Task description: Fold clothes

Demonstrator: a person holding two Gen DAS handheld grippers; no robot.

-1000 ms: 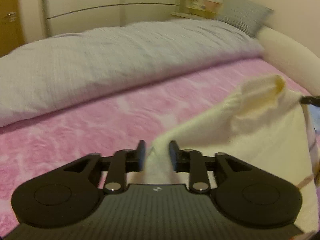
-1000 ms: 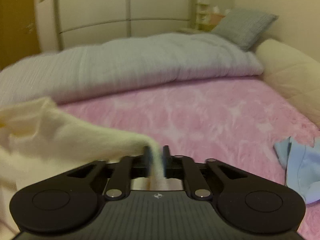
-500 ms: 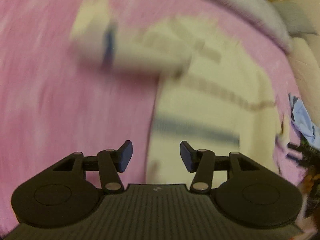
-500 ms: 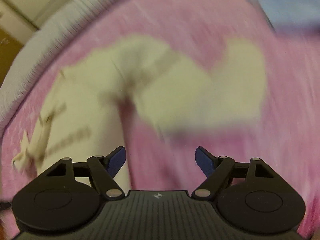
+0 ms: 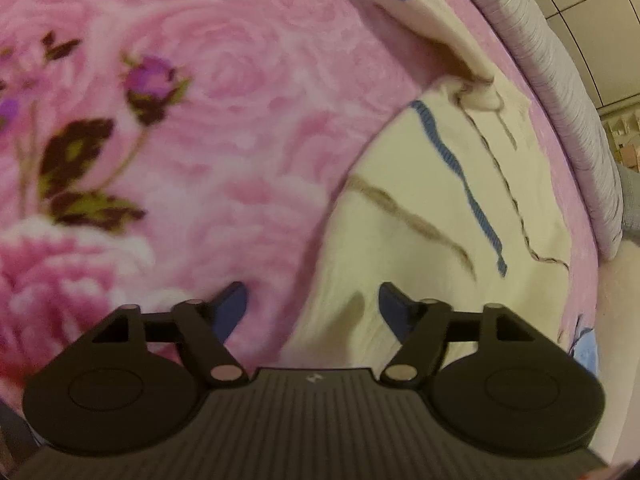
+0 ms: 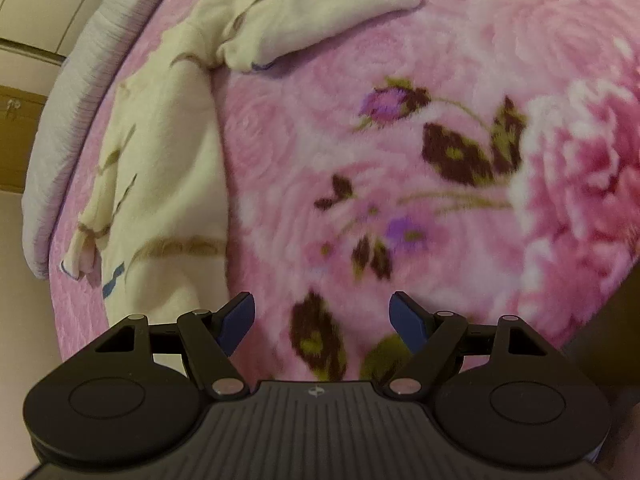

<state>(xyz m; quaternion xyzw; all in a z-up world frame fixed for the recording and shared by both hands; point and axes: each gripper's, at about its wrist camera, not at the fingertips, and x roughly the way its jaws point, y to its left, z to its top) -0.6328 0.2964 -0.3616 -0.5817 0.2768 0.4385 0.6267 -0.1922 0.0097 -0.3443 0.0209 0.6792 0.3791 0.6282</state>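
Both left tool (image 5: 312,294), right tool (image 6: 322,304) just opened; cream garment (image 5: 440,200) dropped onto blanket (image 5: 240,120).

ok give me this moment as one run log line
state: cream garment spread on pink blanket | left gripper: jaws open, empty, over garment edge | right gripper: jaws just opened, empty, over blanket

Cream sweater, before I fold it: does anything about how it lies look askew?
Yes. The cream sweater is not flat on the pink blanket: one sleeve juts out sideways, and the cloth bunches up where that sleeve meets the body.
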